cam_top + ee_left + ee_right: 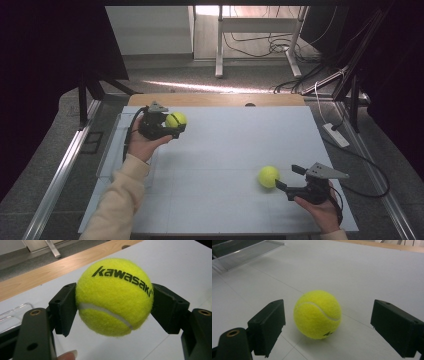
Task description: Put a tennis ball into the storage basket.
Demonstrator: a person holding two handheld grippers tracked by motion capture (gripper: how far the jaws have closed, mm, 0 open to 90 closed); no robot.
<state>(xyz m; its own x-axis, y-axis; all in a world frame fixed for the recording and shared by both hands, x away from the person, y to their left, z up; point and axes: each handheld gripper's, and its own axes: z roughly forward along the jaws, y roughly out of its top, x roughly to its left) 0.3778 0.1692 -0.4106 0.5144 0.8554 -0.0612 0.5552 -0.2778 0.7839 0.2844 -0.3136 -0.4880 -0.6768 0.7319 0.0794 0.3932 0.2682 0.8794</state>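
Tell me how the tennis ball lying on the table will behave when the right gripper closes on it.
The tennis ball is round and rests free on the flat table, so a one-sided nudge would probably roll it. Its fuzzy felt should grip well. The right gripper stands open wider than the ball, so centring looks easy.

My left claw [176,127] is black with brass-ringed holes behind its jaws; my sleeve [117,200] is cream.
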